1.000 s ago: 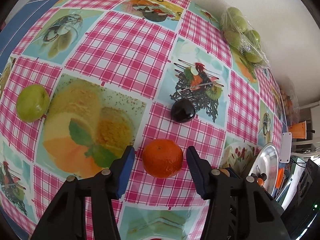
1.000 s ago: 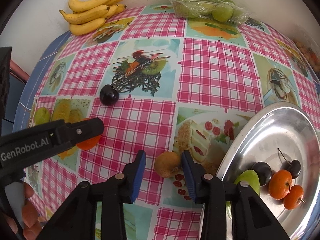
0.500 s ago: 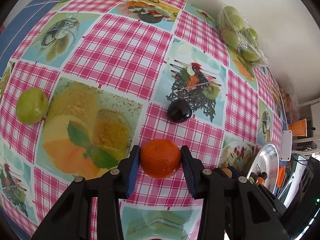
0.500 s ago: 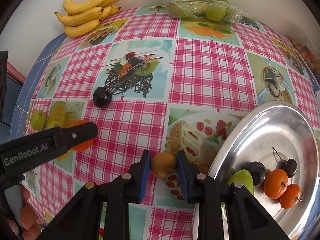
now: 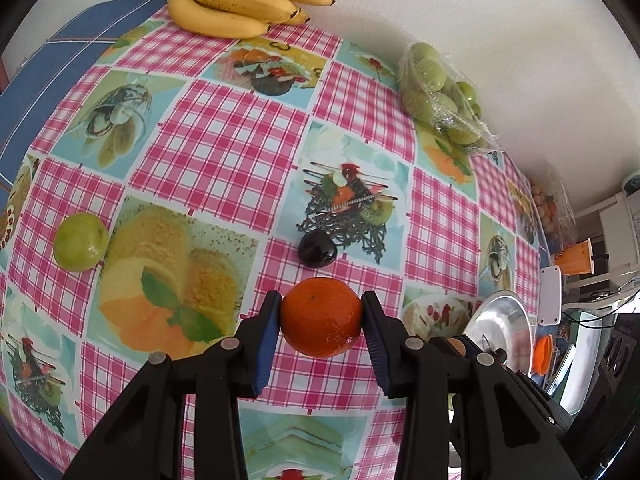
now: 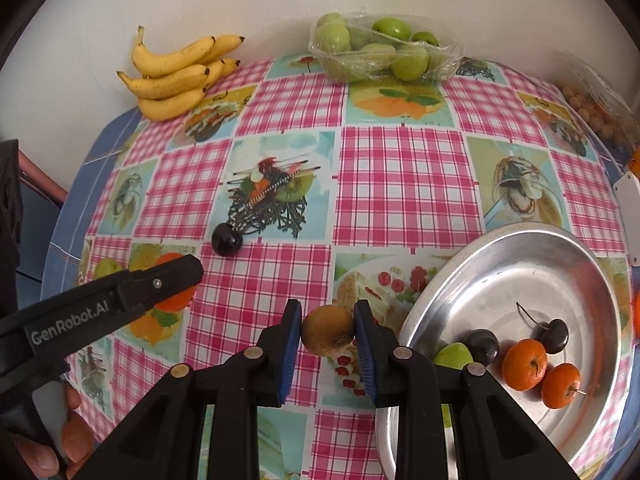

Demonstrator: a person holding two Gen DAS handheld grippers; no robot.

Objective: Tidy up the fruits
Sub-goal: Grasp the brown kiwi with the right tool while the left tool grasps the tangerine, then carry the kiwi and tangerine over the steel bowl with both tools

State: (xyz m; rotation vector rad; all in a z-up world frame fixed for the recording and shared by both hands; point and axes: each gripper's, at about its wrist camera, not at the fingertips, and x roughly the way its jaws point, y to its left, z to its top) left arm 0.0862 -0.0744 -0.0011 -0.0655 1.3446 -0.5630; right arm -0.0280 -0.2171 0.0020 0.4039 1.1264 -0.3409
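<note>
mandarin (image 5: 321, 322): sitting clenched between the left gripper (image 5: 320, 330) fingers (image 5: 267, 338), pads pressing on its widest sides, looking lifted just off the checked cloth on the bench (image 5: 224, 152)
mandarin handling: judging it light, round, thin soft peel over soft flesh; slightly glossy so it could be rolling out if tilted; grip across the middle looking right, squeeze should be staying gentle to avoid bruising
brown fruit (image 6: 328, 336): being held by the right gripper (image 6: 329, 338), fingers (image 6: 289, 340) clamped on both flanks, close beside the tray rim; looks like a small kiwi, cannot tell for sure
brown fruit handling: judging it small, light, dull skin giving better friction than the mandarin; probably soft when ripe, so light pressure only
finger state: left jaws having just been closing, with the mandarin between them; right jaws closed tight on the brown fruit
metal tray (image 6: 532, 240): sitting at the right of the bench, already holding two oranges, a green fruit, a plum and a cherry; slick sloped wall, so round fruit likely rolling toward the pile
dark plum (image 5: 317, 249): lying loose on the cloth just beyond the mandarin, not touching it
green fruit (image 5: 81, 241): lying loose well off to the left
bananas (image 5: 236, 0): resting at the far edge by the wall
wrapped green fruit pack (image 6: 380, 52): sitting at the far edge, film on
risk: both fruits round, so releasing low into the tray seems safer than dropping
</note>
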